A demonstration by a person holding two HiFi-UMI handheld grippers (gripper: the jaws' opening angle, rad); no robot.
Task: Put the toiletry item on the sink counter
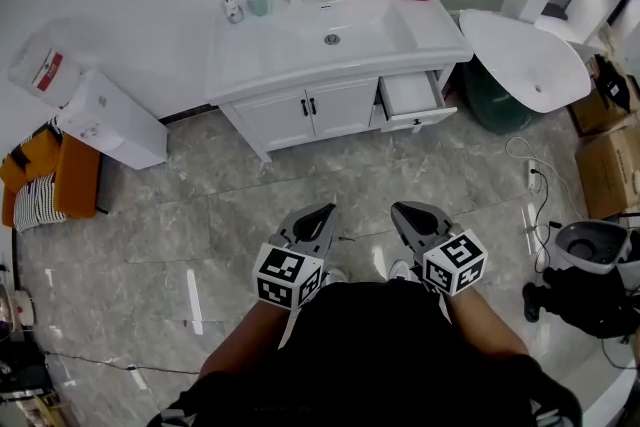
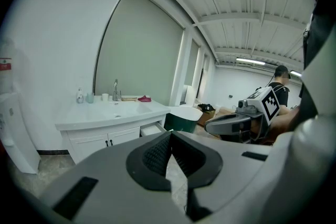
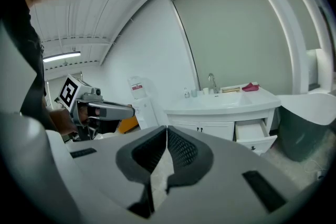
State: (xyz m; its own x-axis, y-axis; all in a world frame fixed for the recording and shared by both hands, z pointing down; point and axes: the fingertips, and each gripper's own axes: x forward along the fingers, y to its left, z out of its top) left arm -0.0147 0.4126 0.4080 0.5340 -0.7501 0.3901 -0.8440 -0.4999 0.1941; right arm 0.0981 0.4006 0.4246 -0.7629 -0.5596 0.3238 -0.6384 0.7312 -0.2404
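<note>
Left gripper [image 1: 322, 212], right gripper [image 1: 405, 210] (both closed)

water dispenser [image 1: 112, 123]: by left wall | green bin [image 1: 495, 102]: beneath loose white basin [image 1: 527, 62] | cardboard boxes [image 1: 606, 170]: far right

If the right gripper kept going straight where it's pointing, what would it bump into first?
Nothing close. The right gripper aims across grey tiled floor toward the white sink cabinet. It tilts slightly down, so it might touch floor first; depth is unclear.
</note>
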